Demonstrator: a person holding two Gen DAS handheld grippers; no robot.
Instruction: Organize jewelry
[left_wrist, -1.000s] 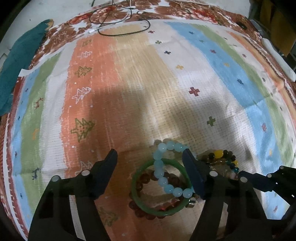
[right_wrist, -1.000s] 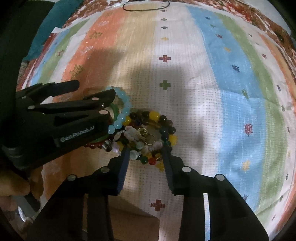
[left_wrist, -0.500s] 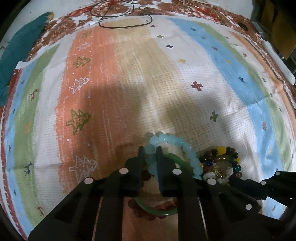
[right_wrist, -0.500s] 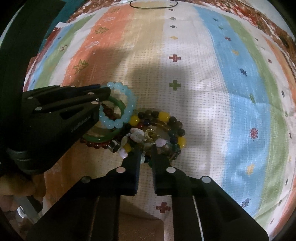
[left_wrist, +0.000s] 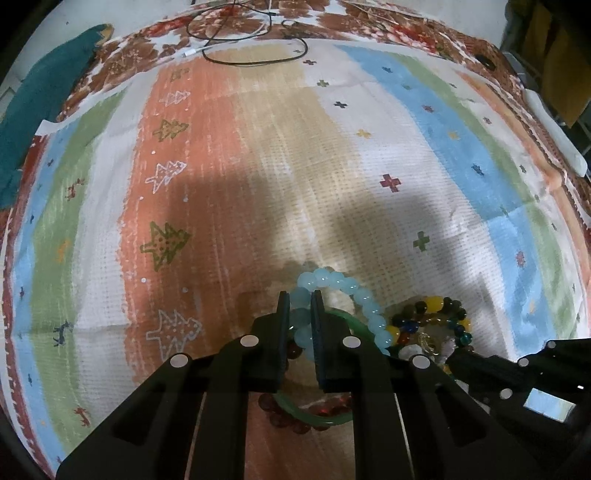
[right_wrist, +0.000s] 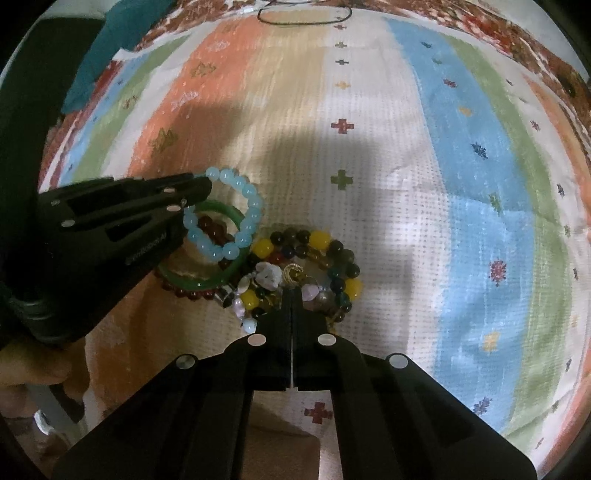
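Note:
A pile of jewelry lies on a striped cloth (left_wrist: 258, 166). My left gripper (left_wrist: 300, 301) is shut on a light blue bead bracelet (left_wrist: 354, 291), also seen in the right wrist view (right_wrist: 243, 192). Under it lie a green bangle (right_wrist: 221, 210) and a dark red bead bracelet (right_wrist: 192, 293). My right gripper (right_wrist: 291, 293) is shut at the near edge of a heap of mixed beads (right_wrist: 317, 254) with yellow, dark and white pieces and a gold ring (right_wrist: 293, 273); what it pinches is hidden. It shows at the lower right of the left wrist view (left_wrist: 517, 369).
A black cord (left_wrist: 255, 55) lies looped at the cloth's far edge. A teal cloth (left_wrist: 40, 107) lies at the far left. A white object (left_wrist: 554, 136) lies along the right edge. A hand (right_wrist: 33, 369) holds the left gripper.
Both grippers have gone from open to shut. The left closed on the light blue bracelet and has lifted one side of it. The right closed at the bead heap.

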